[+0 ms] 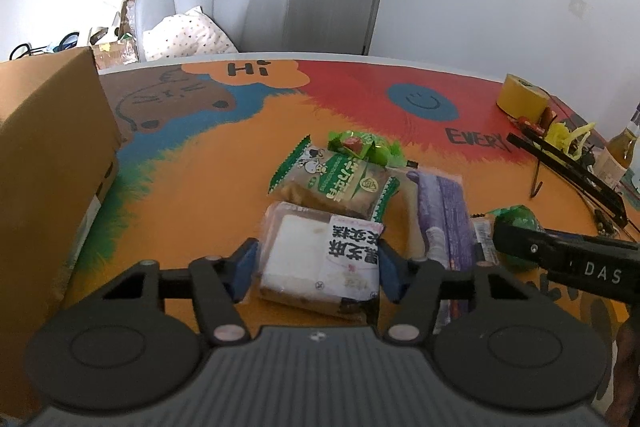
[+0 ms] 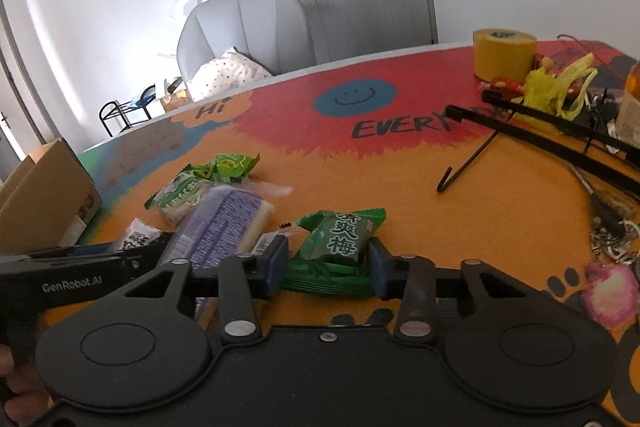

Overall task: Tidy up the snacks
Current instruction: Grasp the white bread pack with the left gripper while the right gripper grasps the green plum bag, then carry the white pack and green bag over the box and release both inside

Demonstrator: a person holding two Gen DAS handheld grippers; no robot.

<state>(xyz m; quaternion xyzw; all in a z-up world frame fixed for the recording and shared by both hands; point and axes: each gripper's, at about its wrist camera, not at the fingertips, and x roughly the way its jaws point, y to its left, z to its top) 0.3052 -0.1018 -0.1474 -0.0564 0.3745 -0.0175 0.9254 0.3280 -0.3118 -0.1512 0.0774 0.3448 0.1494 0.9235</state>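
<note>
Purple packet [image 2: 224, 223] lies between both gripped snacks.

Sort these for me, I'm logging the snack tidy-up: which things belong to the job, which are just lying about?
Job: white cake packet, dark green plum packet, purple packet, cardboard box.
Lying about: yellow tape roll, keys, bottle.

Cardboard box [image 1: 48, 163] cut off at left edge; bottle [image 1: 624, 147] at right.
</note>
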